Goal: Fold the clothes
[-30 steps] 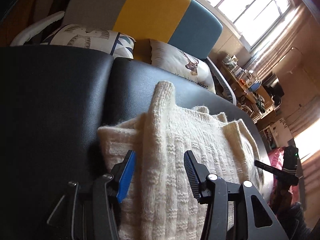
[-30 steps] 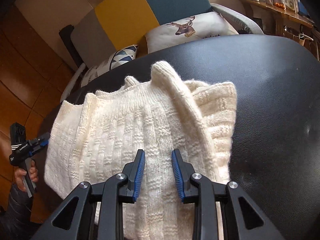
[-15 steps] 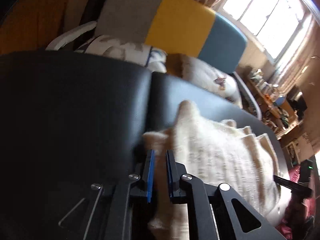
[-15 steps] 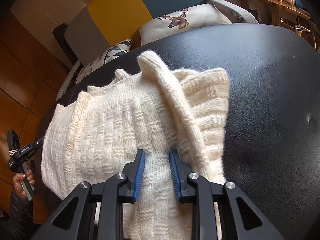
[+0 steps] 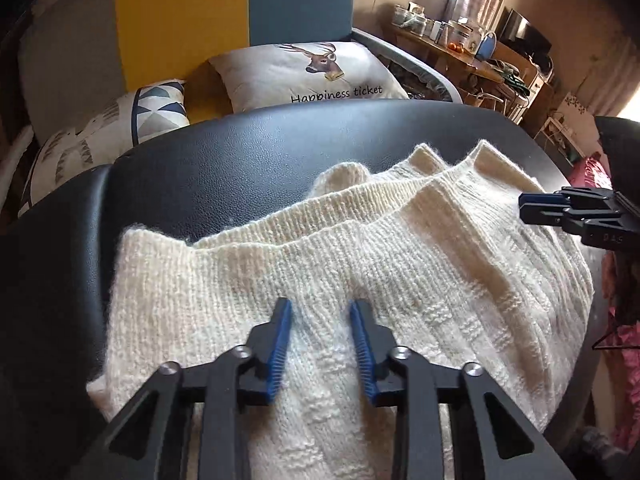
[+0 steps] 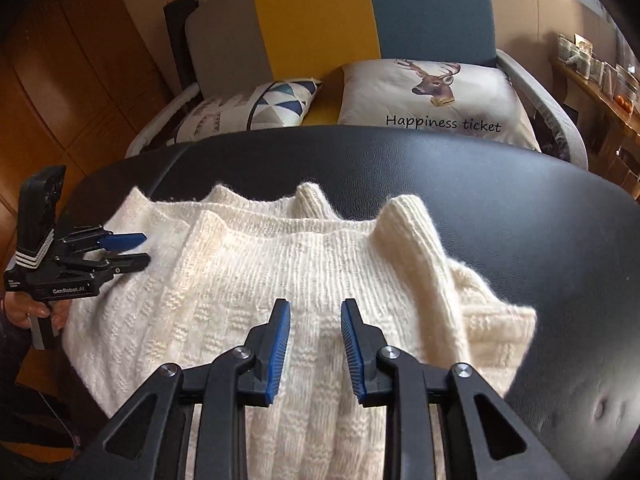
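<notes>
A cream knitted sweater (image 5: 440, 280) lies folded on a black padded surface (image 5: 240, 168), its ribbed edge running across the far side. My left gripper (image 5: 320, 312) is closing with a ridge of the knit pinched between its blue pads. The right wrist view shows it side-on at the sweater's (image 6: 240, 280) left edge, left gripper (image 6: 136, 248). My right gripper (image 6: 314, 312) is shut on a fold of the knit near the front. A ribbed sleeve (image 6: 412, 232) lies just right of it. In the left wrist view the right gripper (image 5: 524, 208) reaches in at the sweater's right edge.
Behind the black surface (image 6: 520, 200) stands a sofa (image 6: 320, 20) in grey, yellow and blue, with a deer pillow (image 6: 432, 92) and a triangle-patterned pillow (image 6: 260, 108). A wooden shelf with jars (image 5: 452, 44) is at the far right. Pink cloth (image 5: 624, 320) hangs off the right.
The left jaws went from wide open over the sweater's left side to closed on its knit. Both views rolled and shifted, and the sweater's ribbed edge now runs level across both views.
</notes>
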